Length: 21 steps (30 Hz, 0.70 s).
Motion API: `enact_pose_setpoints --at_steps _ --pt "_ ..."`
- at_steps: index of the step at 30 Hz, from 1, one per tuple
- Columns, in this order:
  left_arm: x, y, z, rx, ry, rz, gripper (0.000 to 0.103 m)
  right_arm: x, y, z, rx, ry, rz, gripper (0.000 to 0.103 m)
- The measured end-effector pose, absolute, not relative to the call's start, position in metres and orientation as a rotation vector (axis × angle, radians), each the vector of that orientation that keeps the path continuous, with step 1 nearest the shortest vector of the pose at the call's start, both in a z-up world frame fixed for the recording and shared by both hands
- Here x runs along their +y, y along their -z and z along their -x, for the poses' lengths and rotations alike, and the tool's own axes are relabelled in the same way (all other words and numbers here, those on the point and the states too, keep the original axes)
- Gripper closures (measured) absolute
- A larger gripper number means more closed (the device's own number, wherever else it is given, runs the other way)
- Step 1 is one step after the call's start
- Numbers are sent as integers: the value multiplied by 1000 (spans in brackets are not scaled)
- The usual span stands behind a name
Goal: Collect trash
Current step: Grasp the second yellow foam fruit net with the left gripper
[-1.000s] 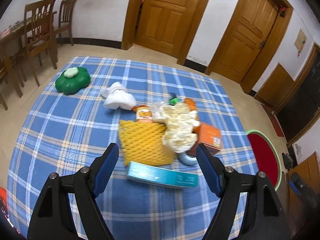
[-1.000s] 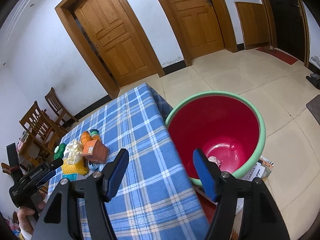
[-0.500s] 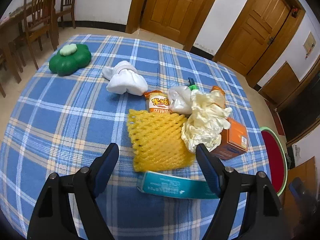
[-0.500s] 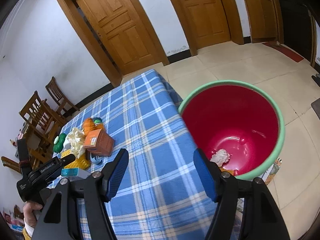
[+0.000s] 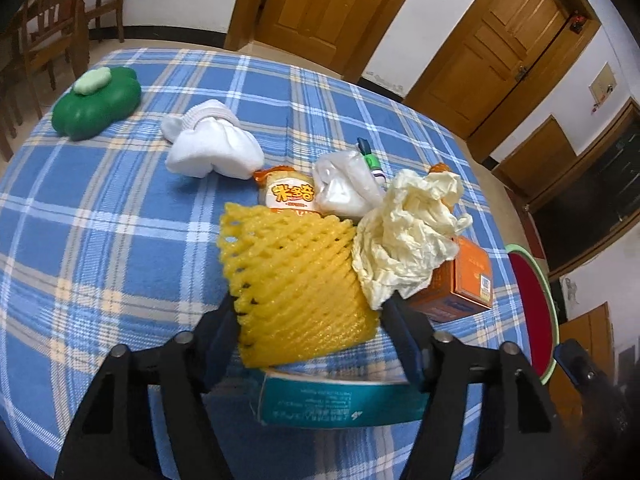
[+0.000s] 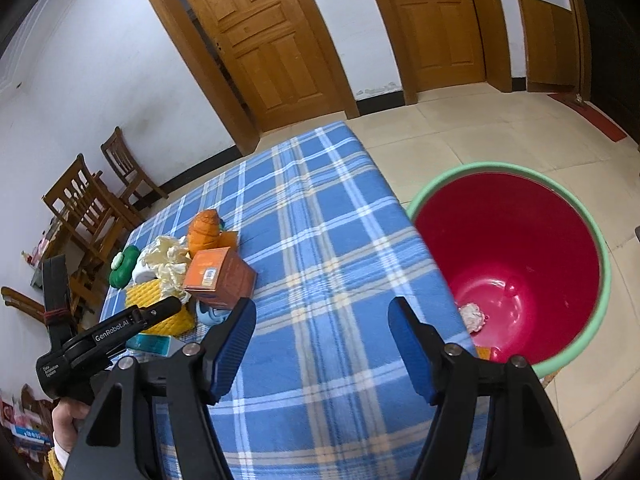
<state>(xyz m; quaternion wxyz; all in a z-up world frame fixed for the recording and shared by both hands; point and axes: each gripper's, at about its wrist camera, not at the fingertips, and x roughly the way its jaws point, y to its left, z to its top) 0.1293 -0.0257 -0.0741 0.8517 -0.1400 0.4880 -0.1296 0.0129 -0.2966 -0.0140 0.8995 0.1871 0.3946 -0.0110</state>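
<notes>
The left hand-held gripper (image 5: 310, 330) was found straddling the near end of the yellow foam net (image 5: 296, 280), with its jaws just closed in a bit. Whether the pads were actually biting into the foam yet couldn't be told; they looked right up against it, so it was probably mid-grab. The net is soft, springy mesh stuff, so it'd likely squash a lot before any real hold is got. It lay partly over a flat teal carton (image 5: 340, 404), which could get dragged along if the grip was taken too low.

The rest of the trash was bunched together in one pile on the blue plaid cloth of the desk (image 5: 100, 240): a crumpled cream paper wad (image 5: 408, 232), an orange cardboard box (image 5: 468, 284), a shiny snack packet (image 5: 290, 196) and a cloudy plastic bag (image 5: 344, 188). A white sock bundle (image 5: 212, 148) and a green clover-shaped thing (image 5: 96, 100) sat further off, maybe not trash at all.

The right hand-held gripper (image 6: 322, 336) was held released and empty over bare cloth, between the pile and the red bin (image 6: 516, 256). The bin, green-rimmed smooth plastic, was parked on the floor just off the desk edge, presumably for a short drop. One scrunched tissue (image 6: 472, 316) was already in it.
</notes>
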Motion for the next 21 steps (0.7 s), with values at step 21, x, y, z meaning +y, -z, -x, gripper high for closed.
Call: enact_pose_setpoints --at_steps 21 --pt "9 50 -113 934 306 349 76 -239 17 -46 850 -81 -326 30"
